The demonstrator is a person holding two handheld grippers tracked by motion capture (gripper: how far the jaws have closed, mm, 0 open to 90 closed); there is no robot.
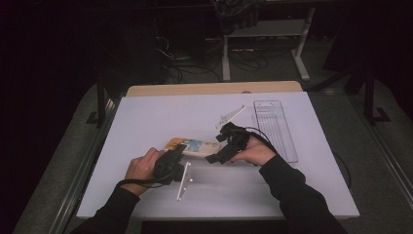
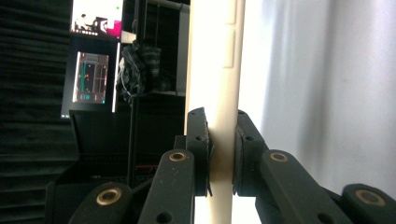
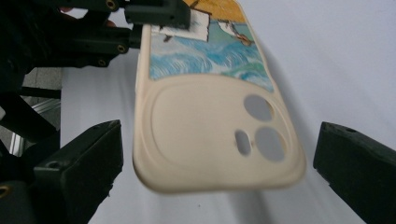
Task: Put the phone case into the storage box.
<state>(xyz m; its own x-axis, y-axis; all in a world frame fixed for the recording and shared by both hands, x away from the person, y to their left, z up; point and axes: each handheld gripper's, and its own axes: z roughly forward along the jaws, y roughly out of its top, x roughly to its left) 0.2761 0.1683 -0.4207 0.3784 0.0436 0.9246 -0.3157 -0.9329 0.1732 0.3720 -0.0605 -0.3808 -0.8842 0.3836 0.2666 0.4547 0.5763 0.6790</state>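
A cream phone case (image 1: pixel 195 145) with a painted sea picture on its back is held above the white table top (image 1: pixel 146 112). My left gripper (image 1: pixel 178 152) is shut on one long edge of it; in the left gripper view the pads (image 2: pixel 201 140) pinch the cream edge (image 2: pixel 215 70) from both sides. My right gripper (image 1: pixel 218 145) is open at the case's camera end. In the right gripper view the case (image 3: pixel 210 130) lies between its two wide-apart jaws (image 3: pixel 219 158), touching neither. The left gripper (image 3: pixel 159 14) grips the far part there.
A clear plastic tray (image 1: pixel 275 126) lies at the right of the table. A white plastic piece (image 1: pixel 231 116) lies behind the hands, and a thin white strip (image 1: pixel 184 181) lies near the front edge. Desk legs and cables (image 1: pixel 243 58) stand beyond the table.
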